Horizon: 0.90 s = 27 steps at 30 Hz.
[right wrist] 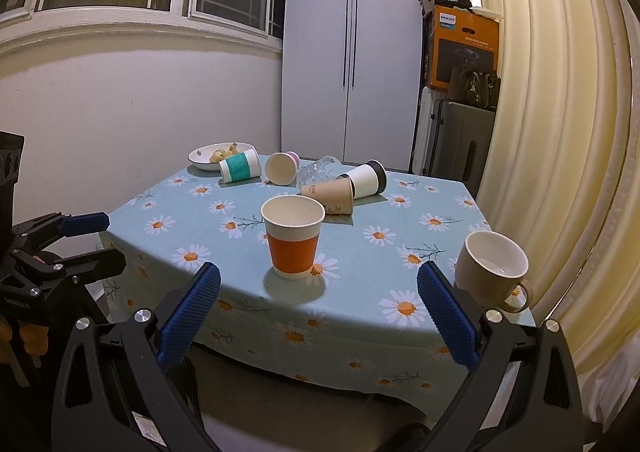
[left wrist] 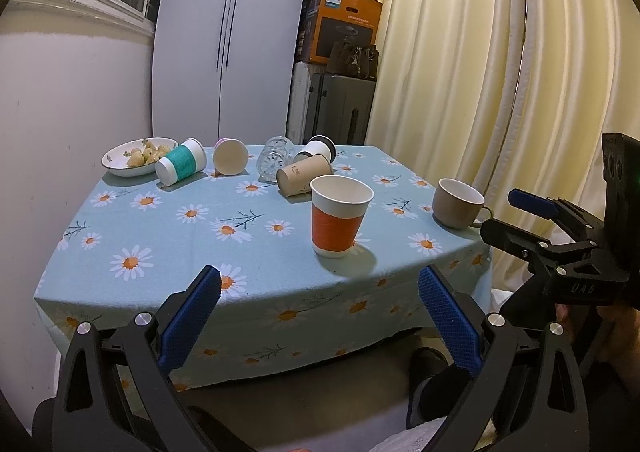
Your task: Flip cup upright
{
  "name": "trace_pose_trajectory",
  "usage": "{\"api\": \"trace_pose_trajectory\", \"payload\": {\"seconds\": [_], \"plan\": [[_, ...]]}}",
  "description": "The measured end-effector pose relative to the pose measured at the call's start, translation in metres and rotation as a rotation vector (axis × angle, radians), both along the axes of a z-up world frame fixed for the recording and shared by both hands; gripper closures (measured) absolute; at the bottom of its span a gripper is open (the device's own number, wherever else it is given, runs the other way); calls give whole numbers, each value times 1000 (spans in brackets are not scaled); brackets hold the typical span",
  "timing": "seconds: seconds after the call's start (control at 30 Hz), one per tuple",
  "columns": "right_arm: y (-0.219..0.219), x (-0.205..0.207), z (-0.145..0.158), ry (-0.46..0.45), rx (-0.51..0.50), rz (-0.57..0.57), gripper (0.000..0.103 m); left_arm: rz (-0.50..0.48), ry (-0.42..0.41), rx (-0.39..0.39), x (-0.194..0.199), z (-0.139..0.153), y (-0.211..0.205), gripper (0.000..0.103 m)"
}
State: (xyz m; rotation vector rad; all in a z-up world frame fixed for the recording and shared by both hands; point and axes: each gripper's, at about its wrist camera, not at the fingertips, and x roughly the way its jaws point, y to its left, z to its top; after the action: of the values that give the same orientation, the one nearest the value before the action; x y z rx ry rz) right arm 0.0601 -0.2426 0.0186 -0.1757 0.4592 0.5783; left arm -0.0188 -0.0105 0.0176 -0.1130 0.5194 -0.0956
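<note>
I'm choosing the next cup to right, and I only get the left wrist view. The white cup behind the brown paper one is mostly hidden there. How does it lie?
Observer: The right wrist view shows the white cup almost whole. It lies on its side, black end pointing right, just behind the brown paper cup.
Operator: Is the right gripper free? I see it only side-on.
Observer: Yes. The right gripper is wide open with nothing between its pads, short of the upright orange cup.

upright orange cup (left wrist: 341, 221), wide-spread left gripper (left wrist: 320, 288)
</note>
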Motion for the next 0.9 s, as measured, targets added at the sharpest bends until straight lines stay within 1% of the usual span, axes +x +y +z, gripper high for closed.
{"api": "trace_pose_trajectory", "payload": {"seconds": [0.9], "plan": [[-2,2,-2,7,-4,-2,5,-4,4,8,1,-1,-2,7]]}}
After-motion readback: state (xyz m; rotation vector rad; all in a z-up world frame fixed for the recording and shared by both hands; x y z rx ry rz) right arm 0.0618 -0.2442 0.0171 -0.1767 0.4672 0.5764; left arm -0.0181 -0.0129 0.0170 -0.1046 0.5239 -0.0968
